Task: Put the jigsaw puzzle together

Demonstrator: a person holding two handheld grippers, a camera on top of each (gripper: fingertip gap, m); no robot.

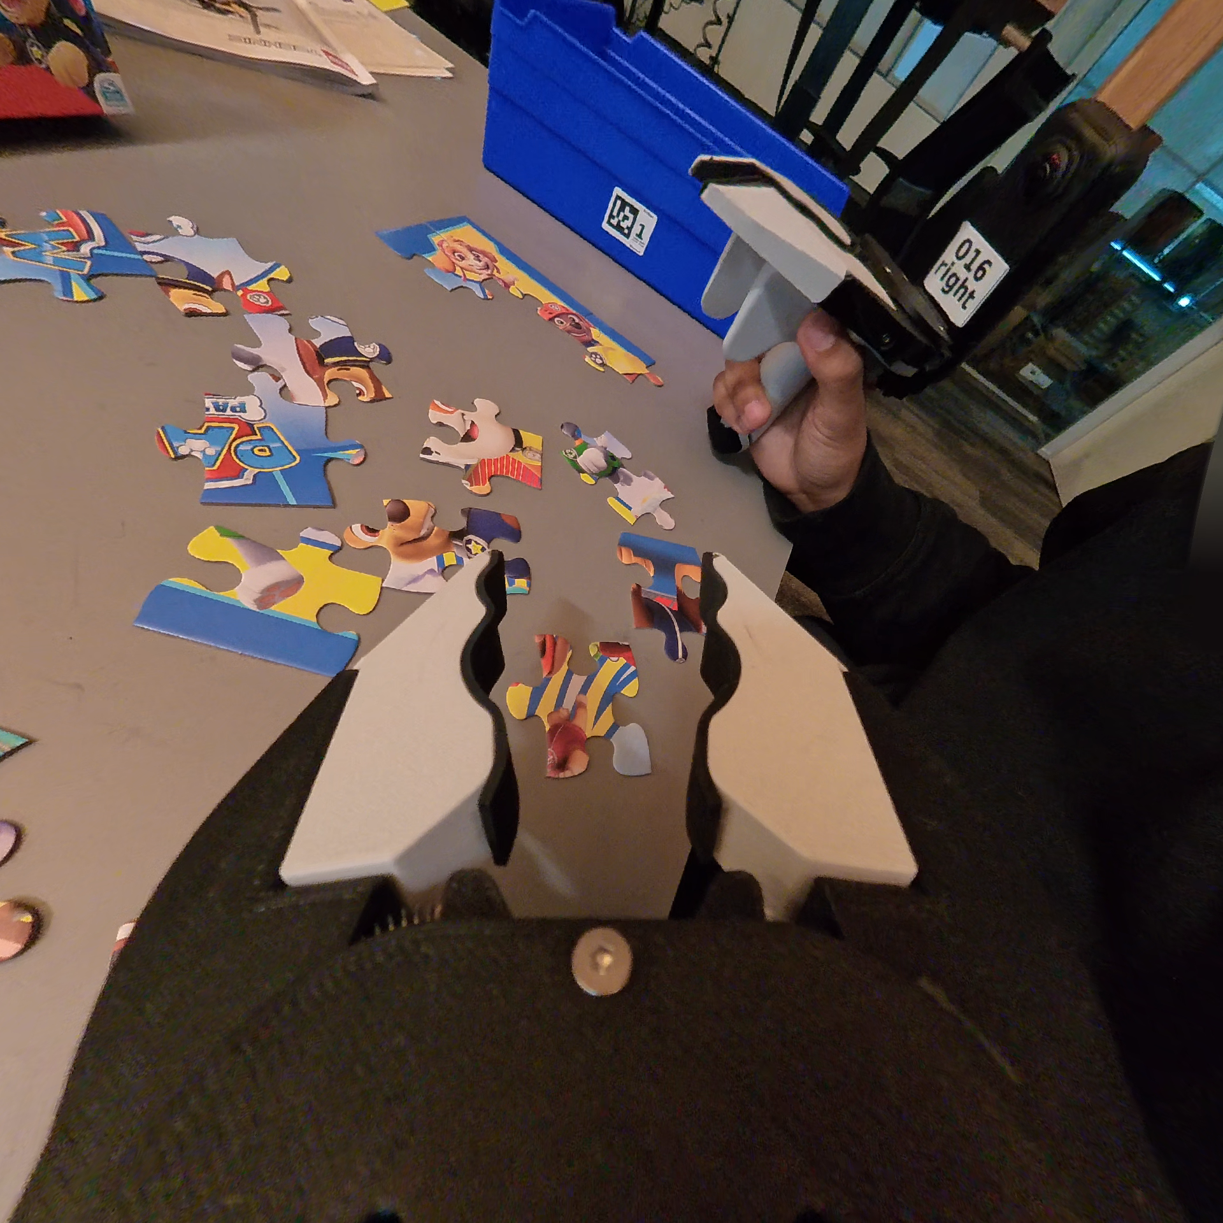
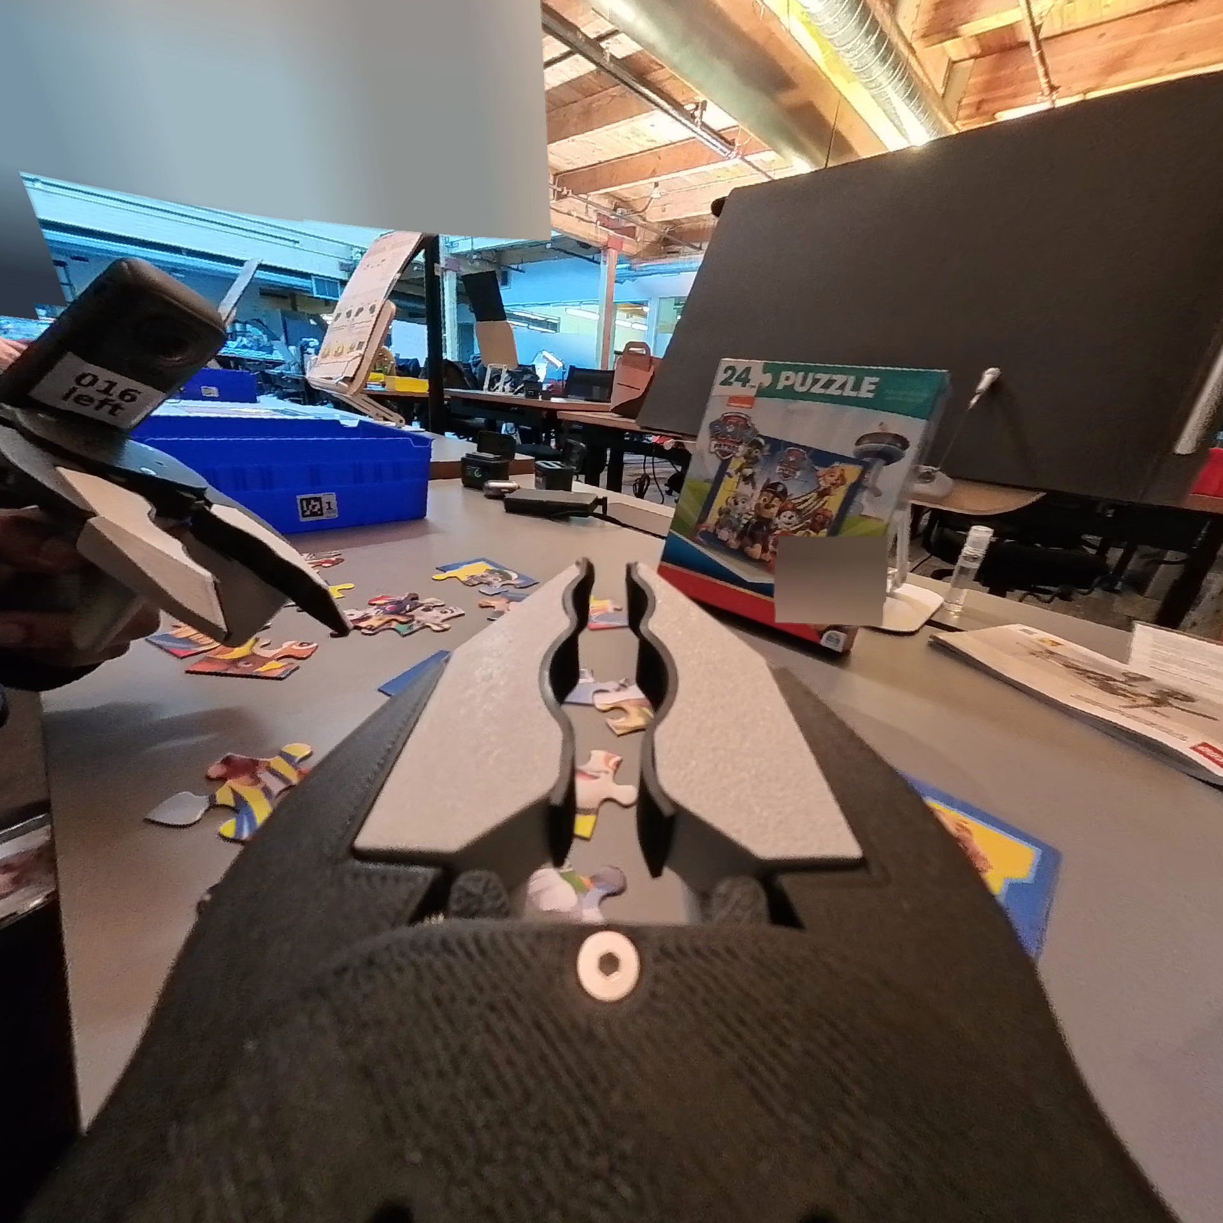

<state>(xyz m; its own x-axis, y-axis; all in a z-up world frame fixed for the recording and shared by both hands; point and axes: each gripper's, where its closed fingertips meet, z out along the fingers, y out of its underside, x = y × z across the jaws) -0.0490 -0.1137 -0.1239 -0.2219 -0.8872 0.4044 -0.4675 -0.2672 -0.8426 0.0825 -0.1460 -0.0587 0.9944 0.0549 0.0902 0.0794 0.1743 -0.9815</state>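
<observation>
Puzzle pieces (image 1: 578, 703) scattered on grey table (image 1: 79, 662) — open workshop, timber ceiling (image 2: 695, 112).

- The right claw (image 2: 607, 570) hangs above the grey worktop (image 2: 827, 701), its grey fingers (image 2: 503, 715) a narrow slit apart with nothing between them.
- Loose, colourful cardboard puzzle pieces (image 2: 599, 787) lie on the worktop below and ahead of it.
- Just right of its tips stands an upright cardboard puzzle box (image 2: 807, 483) with a cartoon picture.
- Far left, the left claw (image 2: 265, 615) tilts down, tips near more pieces.
- Beyond that sits a blue plastic bin (image 2: 284, 470).
- A white printed booklet (image 2: 1085, 695) lies to the right.
</observation>
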